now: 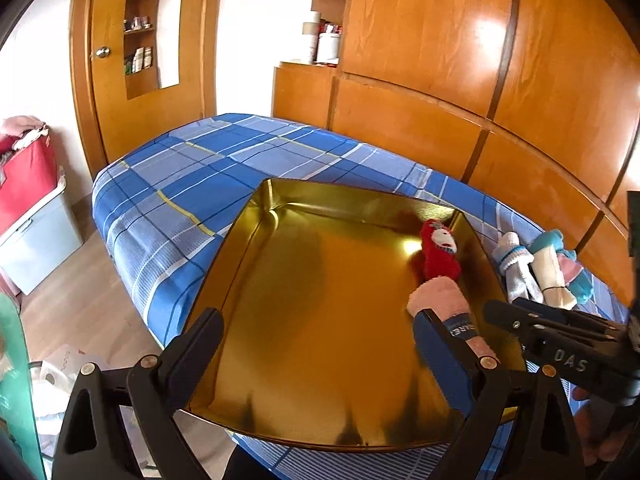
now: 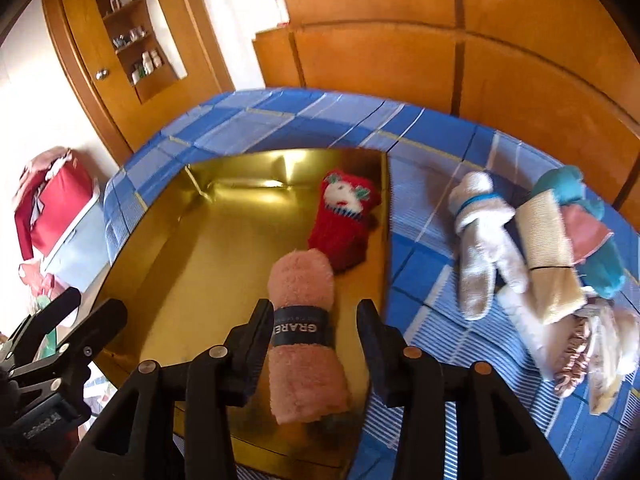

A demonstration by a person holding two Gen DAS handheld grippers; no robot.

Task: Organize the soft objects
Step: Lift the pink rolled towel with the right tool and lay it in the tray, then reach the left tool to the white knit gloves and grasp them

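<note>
- left wrist view: left gripper [image 1: 316, 344] spread wide open over the near part of the gold tray [image 1: 256, 216], nothing between its fingers.
- same view: gold tray resting on the blue checked bed cover [image 1: 180, 168], with the red sock roll [image 1: 438, 250] by the tray's right wall and the pink sock roll [image 1: 442, 300] just near of it.
- same view: right gripper [image 1: 500, 312] reaching in from the right, close to the pink sock roll.
- right wrist view: right gripper [image 2: 316, 320] a little open, pink sock roll [image 2: 302, 320] between its fingers; left finger [image 2: 258, 324] touching the roll's dark band, right finger apart from it.
- same view: pink sock roll lying inside the gold tray [image 2: 168, 216], red sock roll [image 2: 344, 216] just beyond it, touching.
- same view: pile of more socks [image 2: 540, 248] on the bed cover [image 2: 280, 116], right of the tray.
</note>
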